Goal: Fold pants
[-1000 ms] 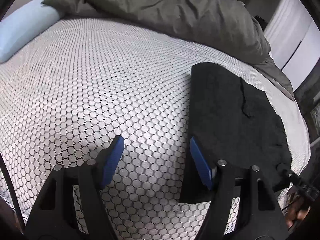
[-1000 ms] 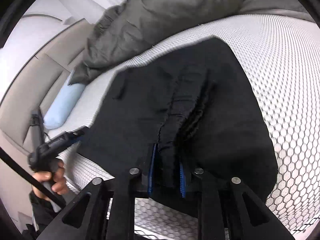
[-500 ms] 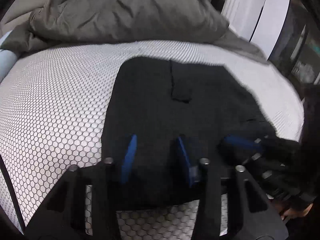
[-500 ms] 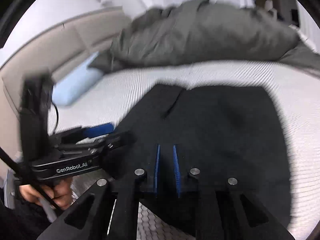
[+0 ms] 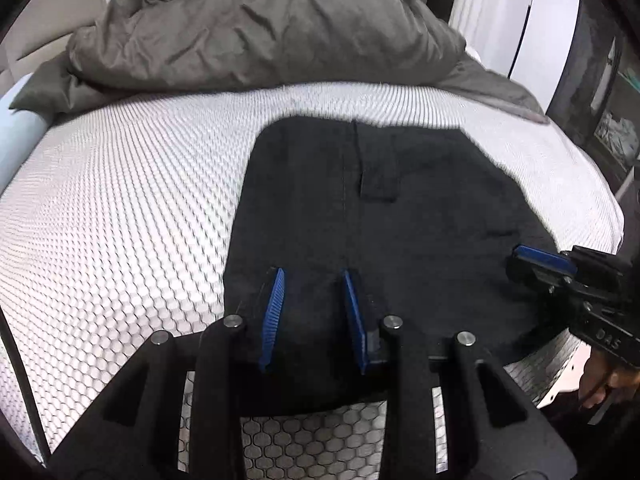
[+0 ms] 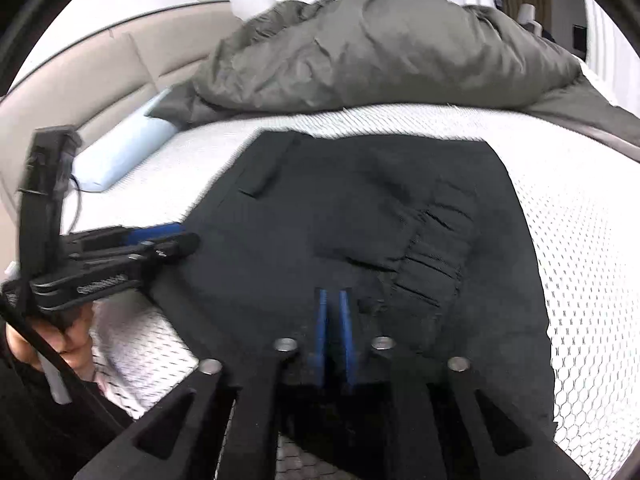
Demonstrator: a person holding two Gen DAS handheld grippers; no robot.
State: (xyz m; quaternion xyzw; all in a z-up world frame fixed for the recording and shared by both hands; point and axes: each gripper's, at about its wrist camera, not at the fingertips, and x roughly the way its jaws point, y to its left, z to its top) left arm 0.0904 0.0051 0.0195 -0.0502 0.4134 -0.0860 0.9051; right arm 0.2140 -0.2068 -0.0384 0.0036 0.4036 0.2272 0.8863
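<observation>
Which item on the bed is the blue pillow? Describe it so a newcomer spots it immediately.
Start at the white honeycomb-patterned bed cover, then look toward the beige padded headboard. The pale blue pillow lies there, partly under the crumpled olive-grey duvet; it is the only light blue, smooth item, unlike the flat black pants.

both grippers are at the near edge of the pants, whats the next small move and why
Probably lift the near edge and carry it toward the far edge. The black pants lie flat on the bed, and the left gripper and right gripper both sit at that near edge.

Black pants (image 6: 360, 220) on honeycomb bedspread (image 6: 580, 240)
</observation>
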